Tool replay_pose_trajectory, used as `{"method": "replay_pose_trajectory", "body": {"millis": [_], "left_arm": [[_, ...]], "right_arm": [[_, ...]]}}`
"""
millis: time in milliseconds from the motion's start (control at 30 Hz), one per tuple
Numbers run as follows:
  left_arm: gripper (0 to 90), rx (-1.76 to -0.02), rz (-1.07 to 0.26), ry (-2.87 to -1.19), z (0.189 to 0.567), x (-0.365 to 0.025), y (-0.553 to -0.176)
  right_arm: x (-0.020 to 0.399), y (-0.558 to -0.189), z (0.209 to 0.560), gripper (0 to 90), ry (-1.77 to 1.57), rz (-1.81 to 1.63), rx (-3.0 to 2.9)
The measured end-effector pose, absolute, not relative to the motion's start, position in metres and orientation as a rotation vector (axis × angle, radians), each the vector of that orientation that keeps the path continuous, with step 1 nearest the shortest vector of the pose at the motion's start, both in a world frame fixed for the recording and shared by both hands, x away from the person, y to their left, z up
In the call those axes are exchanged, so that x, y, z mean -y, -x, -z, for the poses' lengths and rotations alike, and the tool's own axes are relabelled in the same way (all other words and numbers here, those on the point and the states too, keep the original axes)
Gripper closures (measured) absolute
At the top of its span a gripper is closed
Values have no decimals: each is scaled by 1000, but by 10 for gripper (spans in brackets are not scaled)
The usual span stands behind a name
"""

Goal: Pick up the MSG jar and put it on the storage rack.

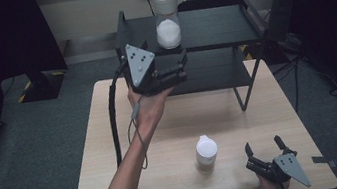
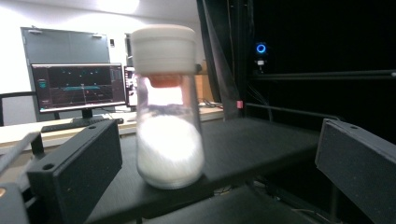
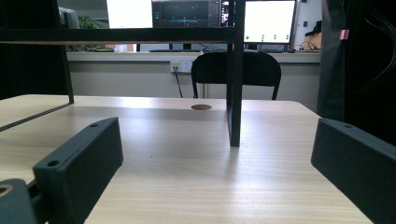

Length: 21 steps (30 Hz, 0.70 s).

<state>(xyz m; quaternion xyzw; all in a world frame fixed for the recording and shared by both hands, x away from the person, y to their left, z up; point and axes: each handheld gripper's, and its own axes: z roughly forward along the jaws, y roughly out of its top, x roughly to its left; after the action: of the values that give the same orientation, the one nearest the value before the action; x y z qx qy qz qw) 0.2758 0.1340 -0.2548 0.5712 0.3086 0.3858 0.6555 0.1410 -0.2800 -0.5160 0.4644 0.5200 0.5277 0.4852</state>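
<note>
A clear jar (image 1: 167, 19) with a white lid and white powder stands upright near the front edge of the black rack's top shelf (image 1: 217, 26). My left gripper (image 1: 185, 65) is held up just in front of and below it, open and holding nothing. In the left gripper view the jar (image 2: 168, 107) stands ahead of the left gripper (image 2: 215, 144), centred between the spread jaws and clear of both. A smaller white-capped jar (image 1: 206, 153) stands on the wooden table (image 1: 114, 148). My right gripper (image 1: 263, 143) rests open at the table's near right corner, to the right of that jar.
The two-tier black rack covers the table's far half; its lower shelf (image 1: 218, 69) lies behind my left gripper. A rack leg (image 3: 235, 93) stands ahead of my right gripper (image 3: 215, 149). A black chair (image 3: 236, 70) and monitors stand beyond the table.
</note>
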Motion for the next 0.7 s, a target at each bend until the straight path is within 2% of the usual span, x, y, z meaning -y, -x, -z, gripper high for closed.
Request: {"method": "replay_pose_trajectory", "body": {"millis": [467,700], "left_arm": [[0,-724,-890,-1301,288,-141,-234],[0,-772,-899,-1315,317,-146,-218]], "right_arm": [[280,-141,516,7,-1130,-1286,-1267],[280,-141,516,7,-1130,-1286,-1268]]}}
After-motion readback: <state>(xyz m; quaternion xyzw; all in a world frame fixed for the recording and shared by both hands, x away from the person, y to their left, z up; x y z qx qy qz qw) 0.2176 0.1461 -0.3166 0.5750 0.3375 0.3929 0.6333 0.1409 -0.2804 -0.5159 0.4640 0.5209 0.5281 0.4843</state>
